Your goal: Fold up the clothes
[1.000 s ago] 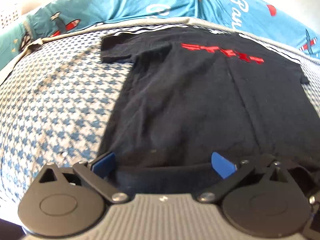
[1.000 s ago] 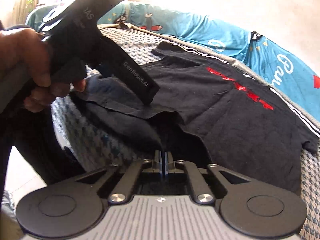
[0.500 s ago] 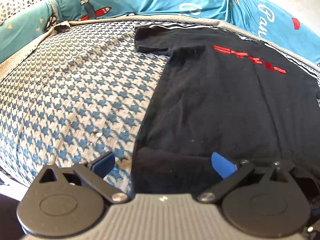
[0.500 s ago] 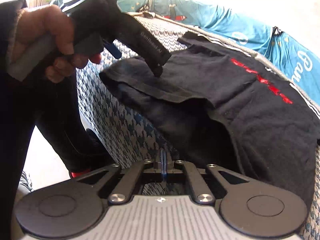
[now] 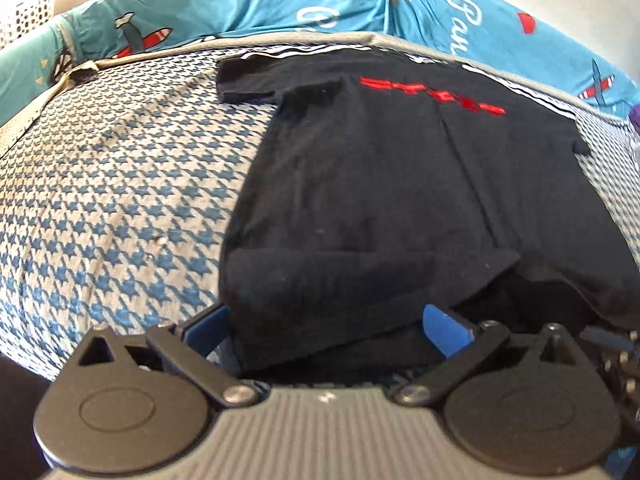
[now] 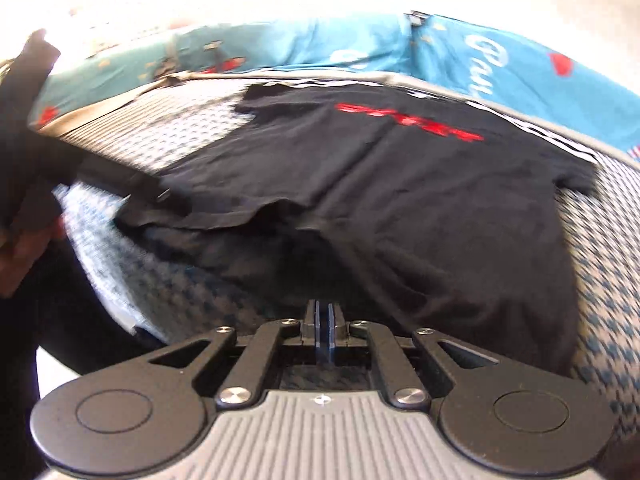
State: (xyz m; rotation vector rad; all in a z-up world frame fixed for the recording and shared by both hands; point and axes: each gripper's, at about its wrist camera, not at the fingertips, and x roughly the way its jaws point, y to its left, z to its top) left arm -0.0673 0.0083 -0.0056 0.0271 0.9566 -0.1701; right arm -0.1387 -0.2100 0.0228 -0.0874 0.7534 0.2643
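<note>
Black T-shirt (image 5: 400, 184) with a red chest print (image 5: 432, 94), spread face up on a bed under a blue-and-white houndstooth cover (image 5: 120, 208); teal bedding printed with aeroplanes (image 5: 280, 4) bunched along the far edge.

Just changed: near hem of the shirt now lifted off the cover and doubled toward the chest, forming a raised flap across the bottom of the left wrist view. Half a second ago that hem lay lower and flatter, with houndstooth showing under the left blue pad. Likely meaning for the task: first bottom-to-top fold under way, not yet laid down.

Left claw (image 5: 324, 324) spread wide, blue pads either side of the lifted hem, cloth draped between them but not pinched. Seen from the right wrist view, left claw (image 6: 148, 190) low at the shirt's left corner, closer to the cloth than before, when it hovered higher beside the hand.

Right claw (image 6: 324, 330) pressed together, pinching the shirt's near edge, black cloth rising straight from the blue pads. Grip same as a second ago. Right view blurred, suggesting fast motion; shirt also sits more square-on and further up the bed than earlier.

Far sleeve (image 5: 248, 84) flat, untouched, same as before.
</note>
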